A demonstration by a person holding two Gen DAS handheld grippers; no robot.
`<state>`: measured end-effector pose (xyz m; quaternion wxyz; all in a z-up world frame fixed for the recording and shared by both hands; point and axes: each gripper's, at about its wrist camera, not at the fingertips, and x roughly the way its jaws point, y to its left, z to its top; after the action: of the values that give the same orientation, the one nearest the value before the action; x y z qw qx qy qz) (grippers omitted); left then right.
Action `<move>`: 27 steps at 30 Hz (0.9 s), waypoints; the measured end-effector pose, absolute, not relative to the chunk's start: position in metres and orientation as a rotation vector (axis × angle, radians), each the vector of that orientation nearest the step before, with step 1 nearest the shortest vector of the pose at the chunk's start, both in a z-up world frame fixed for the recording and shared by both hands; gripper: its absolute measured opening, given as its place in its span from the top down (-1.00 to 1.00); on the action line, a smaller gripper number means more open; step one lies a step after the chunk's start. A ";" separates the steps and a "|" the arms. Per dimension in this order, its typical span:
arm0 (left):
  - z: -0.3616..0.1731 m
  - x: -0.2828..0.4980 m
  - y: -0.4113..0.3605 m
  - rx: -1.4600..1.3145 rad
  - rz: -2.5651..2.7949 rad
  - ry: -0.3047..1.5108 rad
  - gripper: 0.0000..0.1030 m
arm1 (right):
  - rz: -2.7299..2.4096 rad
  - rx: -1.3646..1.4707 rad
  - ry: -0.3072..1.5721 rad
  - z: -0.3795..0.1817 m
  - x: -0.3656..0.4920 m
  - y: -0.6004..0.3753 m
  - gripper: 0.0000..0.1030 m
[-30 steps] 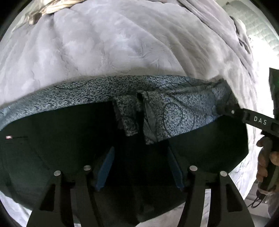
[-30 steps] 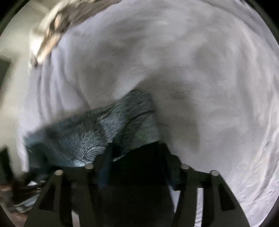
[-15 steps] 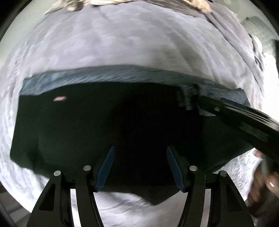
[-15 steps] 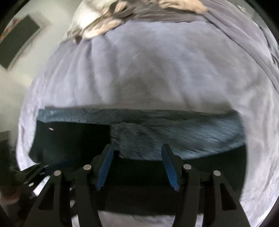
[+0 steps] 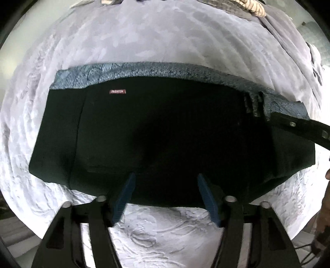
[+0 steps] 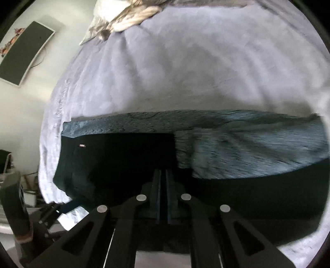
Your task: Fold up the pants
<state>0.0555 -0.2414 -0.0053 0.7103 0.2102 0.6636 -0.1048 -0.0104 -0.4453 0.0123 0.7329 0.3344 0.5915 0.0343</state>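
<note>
The black pants [image 5: 165,134] lie flat on the bed, with a small red label and a speckled blue-grey patterned strip [image 5: 165,69] along the far edge. My left gripper [image 5: 166,185] is open and empty, its blue pads at the near hem of the pants. My right gripper [image 6: 163,179] has its fingers pressed together over the black fabric [image 6: 123,160]; whether cloth is pinched between them is hidden. The right gripper's fingers also reach in from the right in the left wrist view [image 5: 299,127], at the patterned edge.
A grey-lilac textured bedspread [image 5: 165,33] covers the bed under and around the pants. A rumpled cream cloth [image 6: 132,16] lies at the far end. A white-framed dark panel [image 6: 24,53] hangs on the wall left of the bed. The bed's left edge drops to the floor.
The pants went from held up to lying flat on the bed. My left gripper let go and drew back to the near hem. My right gripper closed from open.
</note>
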 end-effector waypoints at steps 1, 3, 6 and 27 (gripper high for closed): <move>-0.003 0.055 -0.241 0.467 -0.237 1.467 -0.51 | 0.055 0.718 1.310 0.010 -0.009 -0.452 0.64; -0.001 0.051 -0.243 0.482 -0.251 1.468 -0.51 | 0.011 0.695 1.338 0.007 -0.018 -0.462 0.27; -0.003 0.046 -0.244 0.504 -0.244 1.486 -0.51 | -0.008 0.741 1.400 -0.011 -0.033 -0.468 0.27; 0.031 0.010 -0.225 0.507 -0.197 1.515 -0.99 | 0.100 0.682 1.494 0.028 -0.072 -0.415 -0.28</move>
<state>0.0099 -0.2249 0.0311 0.6934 0.2269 0.6782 -0.0882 -0.0718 -0.4145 0.0276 0.6804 0.3038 0.6654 0.0445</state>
